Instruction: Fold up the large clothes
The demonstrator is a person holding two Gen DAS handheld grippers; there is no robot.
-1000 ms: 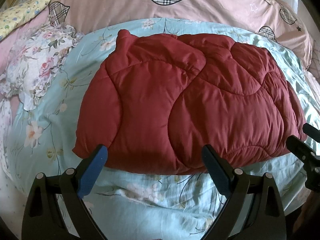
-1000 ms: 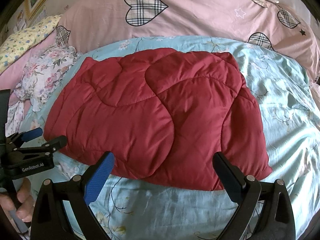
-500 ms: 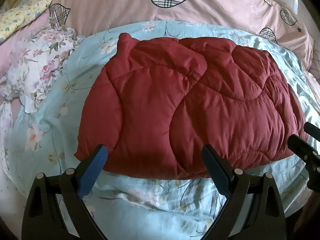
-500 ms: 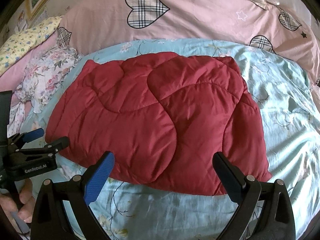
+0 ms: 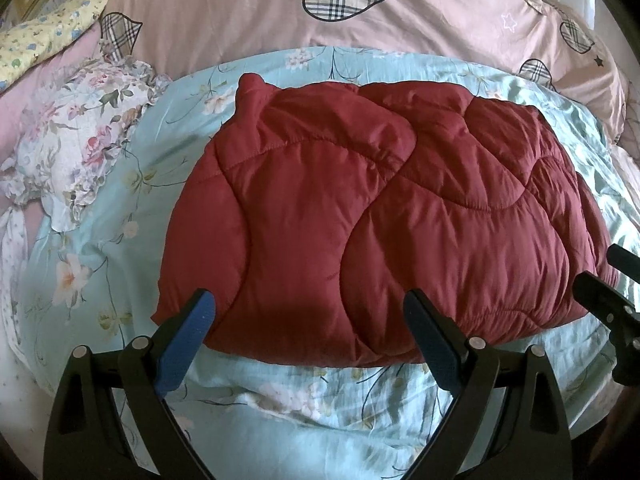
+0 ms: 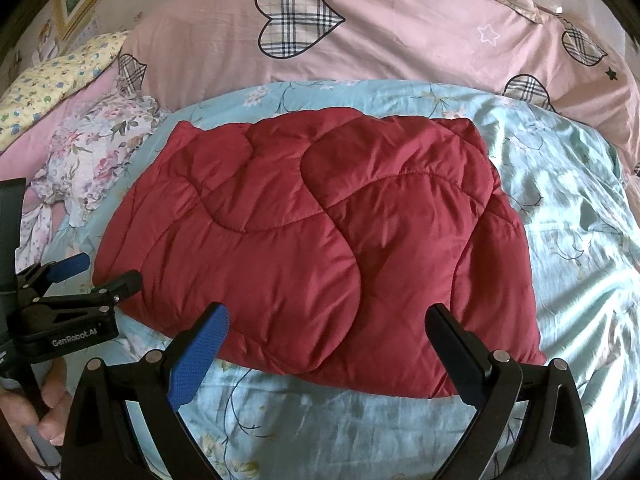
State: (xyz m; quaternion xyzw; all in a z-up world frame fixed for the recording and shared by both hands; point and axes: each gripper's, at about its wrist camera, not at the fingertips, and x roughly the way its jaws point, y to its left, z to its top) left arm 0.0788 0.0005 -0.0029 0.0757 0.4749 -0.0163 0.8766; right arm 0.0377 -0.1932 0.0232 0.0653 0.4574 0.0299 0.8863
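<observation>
A dark red quilted padded garment lies folded into a thick rectangle on the light blue floral sheet; it also shows in the right wrist view. My left gripper is open and empty, just short of the garment's near edge. My right gripper is open and empty, over the near edge of the garment. The left gripper shows at the left in the right wrist view, beside the garment's left corner. The right gripper's fingers show at the right edge of the left wrist view.
A pink duvet with plaid hearts lies bunched along the back. A floral ruffled cloth and a yellow patterned pillow lie at the left. The sheet lies wrinkled to the right of the garment.
Both grippers have drawn back slightly toward the near side; the garment sits a little lower and farther in view. The garment itself has not changed shape.
</observation>
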